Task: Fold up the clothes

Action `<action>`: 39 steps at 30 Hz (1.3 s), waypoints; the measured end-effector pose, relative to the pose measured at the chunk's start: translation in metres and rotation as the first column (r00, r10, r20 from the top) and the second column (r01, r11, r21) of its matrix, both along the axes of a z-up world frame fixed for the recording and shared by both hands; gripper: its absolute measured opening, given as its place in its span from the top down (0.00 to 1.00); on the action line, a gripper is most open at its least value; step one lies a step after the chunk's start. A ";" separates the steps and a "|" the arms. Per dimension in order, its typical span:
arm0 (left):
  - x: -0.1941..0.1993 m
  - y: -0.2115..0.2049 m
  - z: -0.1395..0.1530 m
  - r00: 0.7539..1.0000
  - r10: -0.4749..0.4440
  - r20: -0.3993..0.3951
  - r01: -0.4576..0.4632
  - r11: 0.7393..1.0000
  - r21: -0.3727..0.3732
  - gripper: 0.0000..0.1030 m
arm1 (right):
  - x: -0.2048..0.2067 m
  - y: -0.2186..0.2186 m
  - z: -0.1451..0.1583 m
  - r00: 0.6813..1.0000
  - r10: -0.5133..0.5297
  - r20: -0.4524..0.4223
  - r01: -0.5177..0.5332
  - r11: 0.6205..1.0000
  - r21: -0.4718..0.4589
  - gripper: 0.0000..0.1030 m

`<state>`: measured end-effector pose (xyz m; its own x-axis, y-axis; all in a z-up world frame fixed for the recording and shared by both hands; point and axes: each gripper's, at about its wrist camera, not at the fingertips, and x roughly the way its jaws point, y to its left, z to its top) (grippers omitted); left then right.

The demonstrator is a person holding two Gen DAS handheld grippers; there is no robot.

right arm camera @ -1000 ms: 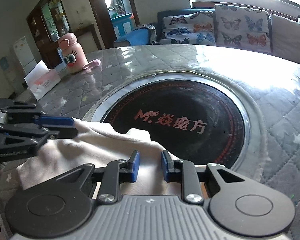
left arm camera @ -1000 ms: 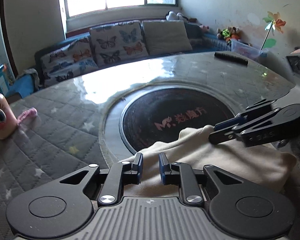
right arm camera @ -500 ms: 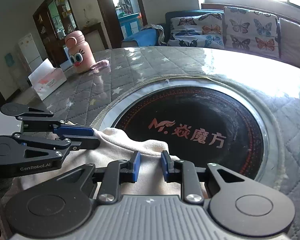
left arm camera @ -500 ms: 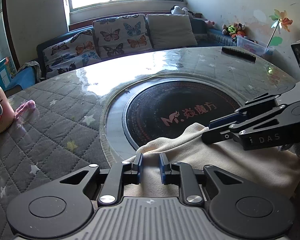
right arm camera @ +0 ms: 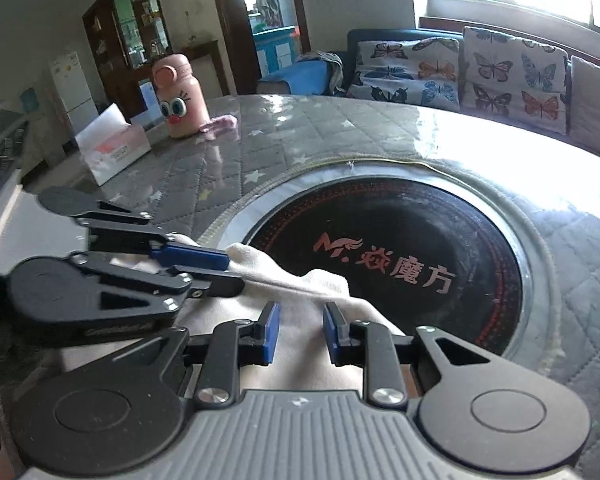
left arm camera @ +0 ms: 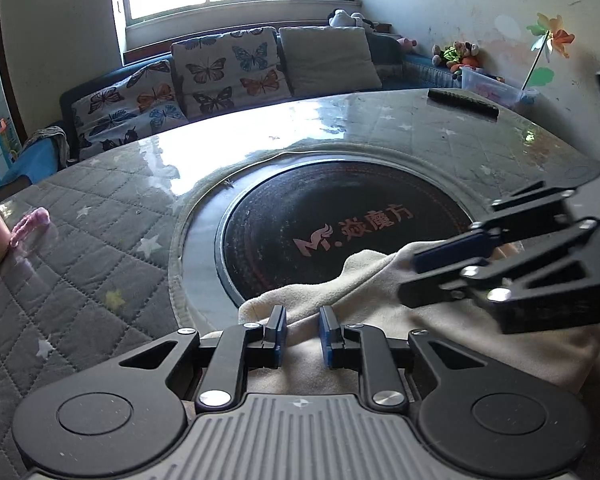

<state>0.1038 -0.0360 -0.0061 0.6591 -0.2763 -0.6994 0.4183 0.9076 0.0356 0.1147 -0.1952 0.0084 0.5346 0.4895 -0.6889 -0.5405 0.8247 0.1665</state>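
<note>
A cream garment lies on the near edge of the round table, its far edge over the black centre disc. My left gripper is slightly open with a fold of the garment between its blue pads. My right gripper is also slightly open over the garment, cloth between its pads. Each gripper shows side-on in the other's view: the right one at the right, the left one at the left, both over the cloth's far edge.
The table has a grey quilted cover with stars. A pink cartoon bottle, a pink cloth scrap and a tissue box stand at the far left. A black remote lies at the far right. A sofa stands behind.
Both grippers have moved forward toward the table centre with the garment's edge, then opened a little; their pads stand wider apart now than one second ago.
</note>
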 end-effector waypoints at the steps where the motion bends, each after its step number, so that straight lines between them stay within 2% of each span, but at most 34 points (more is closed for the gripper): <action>1: 0.000 0.000 0.000 1.000 0.000 0.002 0.000 1.000 0.001 0.80 | -0.004 -0.001 0.001 1.000 0.009 0.001 -0.009 1.000 -0.001 0.77; 8: -0.011 -0.001 0.003 1.000 0.001 0.022 -0.001 1.000 0.015 0.80 | -0.030 0.001 -0.001 0.999 0.052 0.001 -0.052 0.998 -0.039 0.77; 11: -0.022 -0.003 0.009 0.999 -0.012 0.042 0.012 1.000 0.017 0.80 | -0.041 -0.003 0.004 0.998 0.057 0.010 -0.057 0.998 -0.024 0.77; 18: -0.060 -0.011 0.021 0.994 -0.054 0.093 0.054 0.998 0.012 0.80 | -0.063 -0.002 -0.001 0.997 0.068 0.025 -0.066 0.996 -0.061 0.77; 20: -0.070 -0.012 0.022 0.993 -0.064 0.097 0.065 0.998 -0.004 0.80 | -0.073 -0.005 0.005 0.997 0.067 0.045 -0.064 0.996 -0.057 0.77; 26: -0.093 -0.010 0.014 0.995 -0.064 0.075 0.066 0.998 -0.024 0.80 | -0.091 -0.021 0.000 0.998 0.055 0.035 -0.053 0.997 -0.056 0.74; 29: -0.098 -0.004 0.010 0.997 -0.047 0.059 0.048 0.998 -0.031 0.80 | -0.091 -0.029 0.007 0.999 0.041 0.018 -0.040 0.999 -0.029 0.70; 35: -0.103 0.011 0.007 0.999 0.010 0.042 -0.007 0.999 -0.052 0.80 | -0.072 -0.035 0.010 0.999 -0.025 0.046 0.025 1.000 -0.008 0.68; 39: -0.107 0.020 0.006 0.999 0.040 0.035 -0.038 0.997 -0.061 0.73 | -0.051 -0.029 -0.002 0.998 -0.057 0.038 0.057 0.998 -0.001 0.63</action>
